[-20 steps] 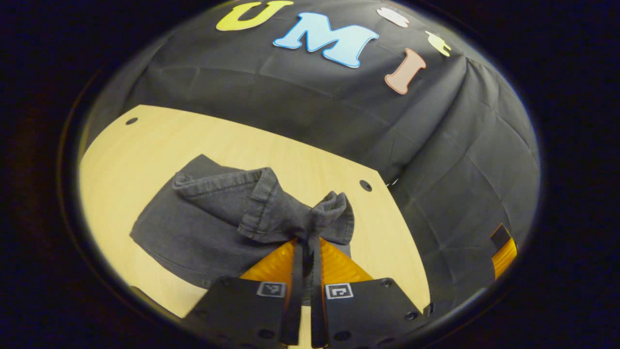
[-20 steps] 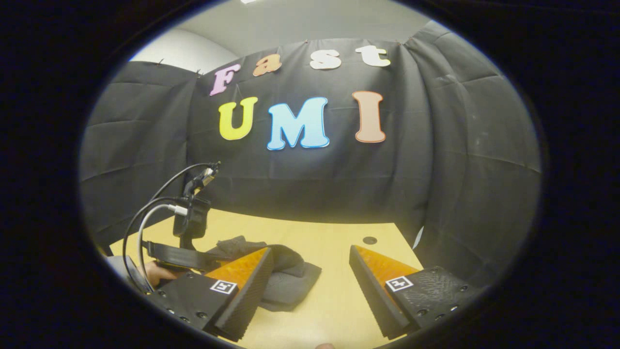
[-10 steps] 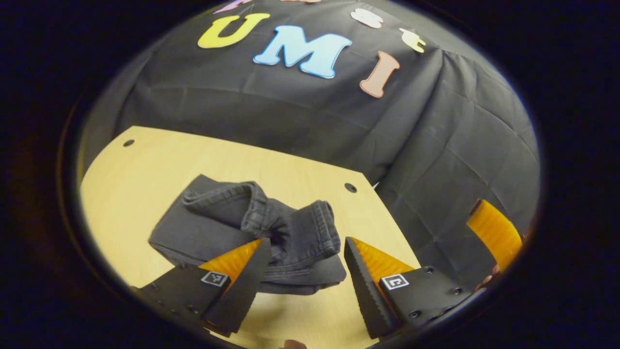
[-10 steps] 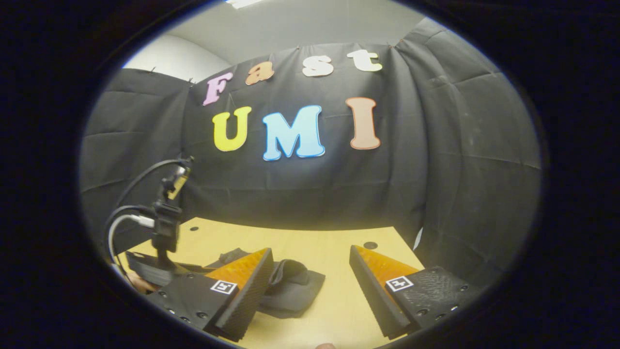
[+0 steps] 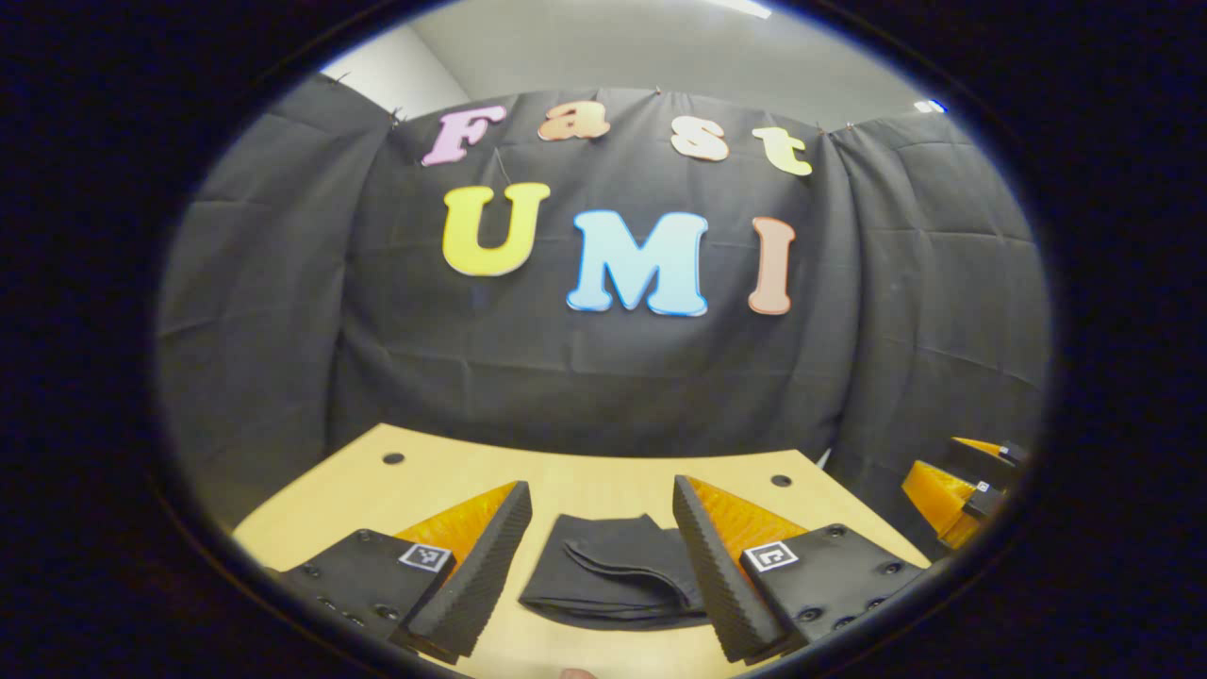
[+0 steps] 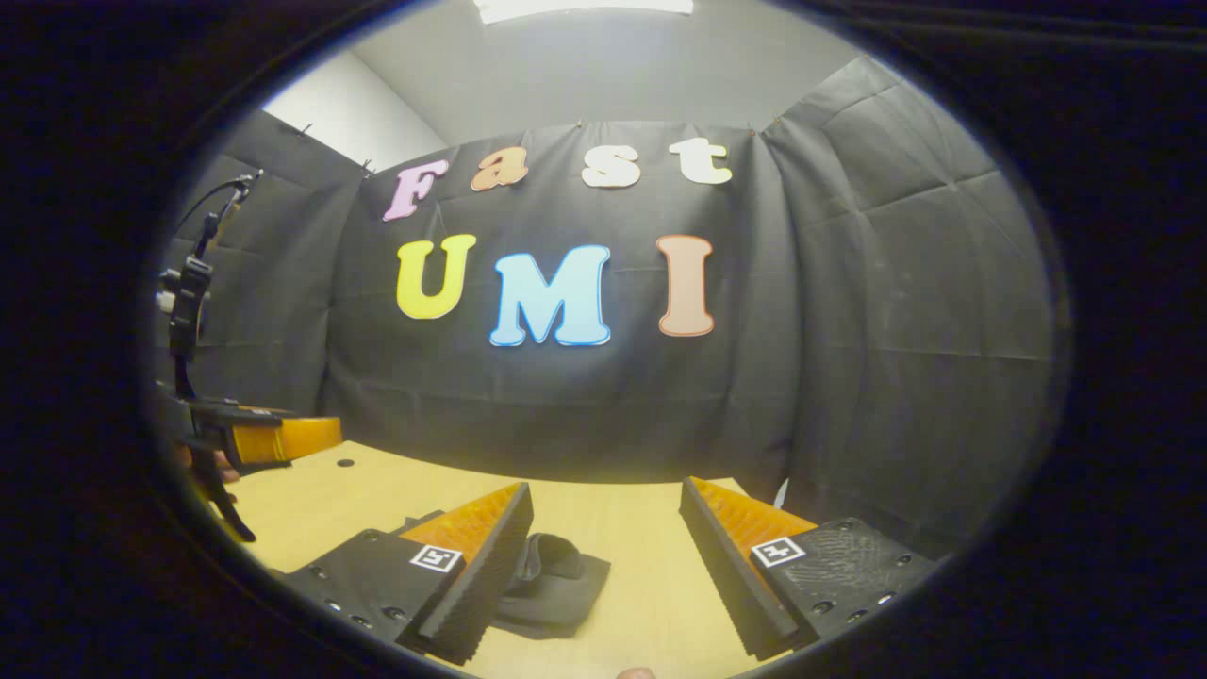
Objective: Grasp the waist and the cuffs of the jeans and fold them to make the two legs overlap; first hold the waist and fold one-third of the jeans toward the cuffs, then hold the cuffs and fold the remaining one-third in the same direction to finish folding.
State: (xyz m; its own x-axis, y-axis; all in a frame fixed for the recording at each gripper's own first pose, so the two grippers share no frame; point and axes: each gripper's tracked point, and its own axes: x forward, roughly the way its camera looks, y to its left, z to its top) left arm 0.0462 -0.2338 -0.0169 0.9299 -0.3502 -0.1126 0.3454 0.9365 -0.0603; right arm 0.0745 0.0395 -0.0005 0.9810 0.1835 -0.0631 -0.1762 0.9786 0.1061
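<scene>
The dark grey jeans (image 5: 615,575) lie folded into a compact bundle on the light wooden table (image 5: 377,490). In the left gripper view my left gripper (image 5: 603,556) is open, raised above the table, with the bundle seen between its spread fingers and nothing held. The right gripper (image 6: 608,556) is open too; in the right gripper view the jeans (image 6: 552,585) lie low on the left, partly behind its left finger. The left gripper (image 6: 255,438) and the hand holding it show at that view's far left. The right gripper (image 5: 962,481) shows at the left gripper view's right edge.
Small round holes (image 5: 393,458) (image 5: 780,480) mark the table's far corners. The black cloth wall (image 5: 613,377) stands just behind the table's far edge. A cable and camera mount (image 6: 189,283) rise from the left gripper.
My left gripper opened and let go of the jeans cuffs, then lifted and levelled. The jeans settled flat into a folded bundle. The right gripper stayed open and tilted upward.
</scene>
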